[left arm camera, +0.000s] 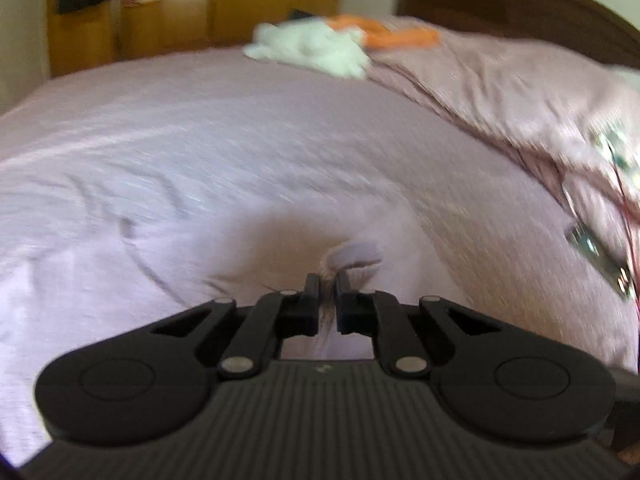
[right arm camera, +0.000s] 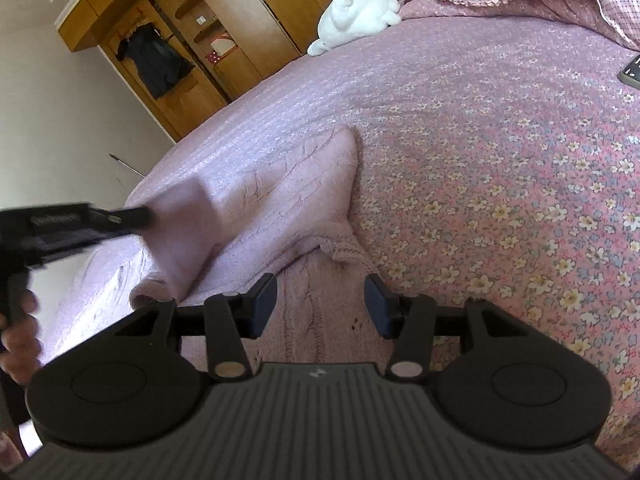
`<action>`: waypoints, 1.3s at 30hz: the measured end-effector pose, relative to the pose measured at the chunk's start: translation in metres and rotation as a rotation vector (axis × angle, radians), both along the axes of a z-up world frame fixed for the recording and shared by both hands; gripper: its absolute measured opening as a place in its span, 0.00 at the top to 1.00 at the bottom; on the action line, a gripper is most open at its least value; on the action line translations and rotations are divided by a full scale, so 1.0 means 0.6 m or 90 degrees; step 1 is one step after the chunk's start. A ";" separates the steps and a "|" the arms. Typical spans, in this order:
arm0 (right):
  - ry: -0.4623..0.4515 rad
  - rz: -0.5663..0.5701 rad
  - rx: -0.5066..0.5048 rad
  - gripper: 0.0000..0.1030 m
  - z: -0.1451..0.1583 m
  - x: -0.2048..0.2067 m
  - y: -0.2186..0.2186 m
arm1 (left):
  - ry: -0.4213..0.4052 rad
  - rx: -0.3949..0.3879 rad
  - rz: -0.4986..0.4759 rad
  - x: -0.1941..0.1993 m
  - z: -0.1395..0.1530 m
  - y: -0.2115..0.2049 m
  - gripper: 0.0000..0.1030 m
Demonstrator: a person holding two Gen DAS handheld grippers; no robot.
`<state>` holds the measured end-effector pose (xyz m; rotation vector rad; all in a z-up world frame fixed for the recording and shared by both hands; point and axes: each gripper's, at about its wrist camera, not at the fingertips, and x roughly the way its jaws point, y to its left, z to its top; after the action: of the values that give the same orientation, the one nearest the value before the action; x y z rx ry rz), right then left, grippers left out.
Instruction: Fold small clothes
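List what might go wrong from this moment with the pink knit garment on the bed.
1. The left gripper is shut on only a small pinch of the pink knit garment, so the edge could slip out when pulled.
2. The right gripper is open above the knit, holding nothing, so the garment may drag and bunch.
3. The garment nearly matches the pink bedspread; the bedspread could get pinched too.

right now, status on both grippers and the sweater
Left gripper shut on pink knit sweater's edge. Right gripper open over sweater, holding nothing. White plush toy far up the bed, not in the way.
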<state>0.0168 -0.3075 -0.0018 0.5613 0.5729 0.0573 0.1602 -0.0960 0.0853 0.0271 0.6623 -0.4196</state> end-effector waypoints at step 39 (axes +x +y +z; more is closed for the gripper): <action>-0.012 0.014 -0.179 0.45 0.093 0.156 0.004 | 0.069 0.091 0.295 0.023 -0.048 0.303 0.58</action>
<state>0.1107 -0.3052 0.0537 0.2807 0.5568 0.0018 0.1740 0.0860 0.0562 -0.0144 0.7791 0.0727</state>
